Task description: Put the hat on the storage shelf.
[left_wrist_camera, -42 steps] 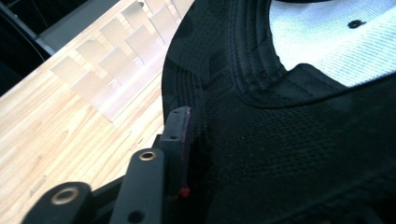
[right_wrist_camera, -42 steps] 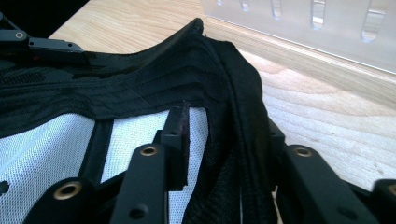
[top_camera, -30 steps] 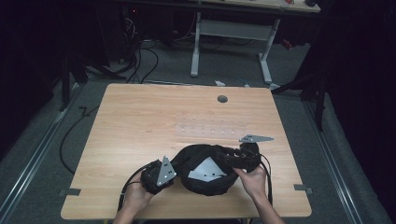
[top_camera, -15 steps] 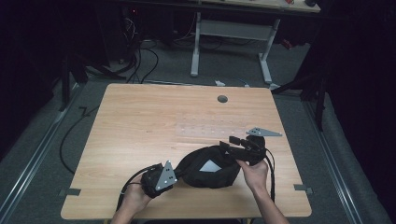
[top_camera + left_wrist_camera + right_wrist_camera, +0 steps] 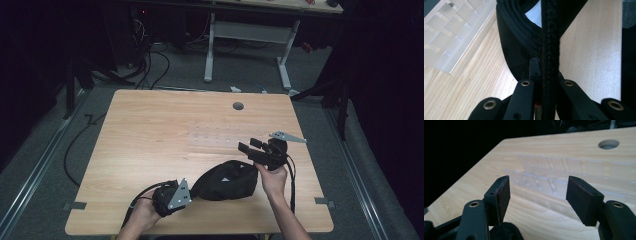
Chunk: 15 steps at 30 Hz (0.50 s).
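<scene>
A soft black bag [image 5: 226, 180] lies on the wooden table [image 5: 150, 140], near the front edge and a little to the right of the middle. It is floppy and bunched up. Something white [image 5: 225, 179] shows at its top, but it is too small to tell what it is. In the left gripper view the same white bit [image 5: 535, 13] peeks out from inside the bag's dark rim [image 5: 521, 32].

The left gripper [image 5: 172, 196] is at the near edge of the table, just left of the bag and touching it. Its jaws are squeezed tight on a thick black strap [image 5: 550, 50] of the bag — the strap runs straight up between them in the left gripper view. The person's left hand [image 5: 145, 215] holds this gripper from below.

The right gripper [image 5: 252, 146] is up above the table, just past the far right side of the bag. Its jaws stand wide apart and hold nothing — in the right gripper view you can see bare wood between the two pads [image 5: 502, 192]. The right hand [image 5: 272, 177] holds it.

A flat clear plastic tray [image 5: 220, 139] with many little boxes lies on the table, farther back than the bag. There is a round hole [image 5: 238, 106] in the table near the far edge.
</scene>
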{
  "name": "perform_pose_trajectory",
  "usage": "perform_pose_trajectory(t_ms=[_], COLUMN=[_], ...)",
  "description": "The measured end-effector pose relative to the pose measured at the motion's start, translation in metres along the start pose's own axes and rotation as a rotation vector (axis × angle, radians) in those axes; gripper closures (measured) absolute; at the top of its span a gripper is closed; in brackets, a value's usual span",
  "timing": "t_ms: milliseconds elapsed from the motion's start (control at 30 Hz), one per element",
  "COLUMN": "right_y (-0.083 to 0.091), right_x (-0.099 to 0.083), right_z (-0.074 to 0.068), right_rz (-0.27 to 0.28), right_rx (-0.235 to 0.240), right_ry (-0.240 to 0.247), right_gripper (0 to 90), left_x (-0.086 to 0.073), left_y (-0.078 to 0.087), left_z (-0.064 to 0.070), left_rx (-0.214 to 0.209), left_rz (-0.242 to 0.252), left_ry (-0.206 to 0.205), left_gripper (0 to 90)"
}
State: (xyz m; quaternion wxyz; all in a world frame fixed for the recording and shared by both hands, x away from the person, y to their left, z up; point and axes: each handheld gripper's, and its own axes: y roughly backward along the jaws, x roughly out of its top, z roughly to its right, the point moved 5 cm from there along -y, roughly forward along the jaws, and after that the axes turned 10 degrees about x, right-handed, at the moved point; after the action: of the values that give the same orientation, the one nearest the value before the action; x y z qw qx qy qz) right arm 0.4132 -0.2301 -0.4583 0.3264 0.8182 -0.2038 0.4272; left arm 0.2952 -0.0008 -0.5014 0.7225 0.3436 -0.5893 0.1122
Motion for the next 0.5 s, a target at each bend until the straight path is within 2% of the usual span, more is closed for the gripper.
perform_pose_trajectory(t_ms=[67,167,333,500], right_y=[0.003,0.006,0.013,0.019], right_x=[0.002,0.0,-0.006,-0.017], right_z=[0.004,0.009,0.019,0.028], right_rz=[0.015,0.0,0.003,-0.036], right_rx=[-0.009,-0.028,-0.05,-0.08], right_ry=[-0.009,-0.013,-0.019,-0.011], right_gripper=[35.4,35.6,36.8,38.5], left_x=[0.001,0.002,0.009,0.018], left_y=[0.002,0.006,0.014,0.018], left_z=[-0.001,-0.003,-0.014,-0.027], left_rx=[0.002,0.002,0.017,0.043], left_rz=[0.006,0.018,0.061,0.097], left_ry=[0.01,0.036,0.119,0.199], left_gripper=[86.4,86.4,86.3,86.4])
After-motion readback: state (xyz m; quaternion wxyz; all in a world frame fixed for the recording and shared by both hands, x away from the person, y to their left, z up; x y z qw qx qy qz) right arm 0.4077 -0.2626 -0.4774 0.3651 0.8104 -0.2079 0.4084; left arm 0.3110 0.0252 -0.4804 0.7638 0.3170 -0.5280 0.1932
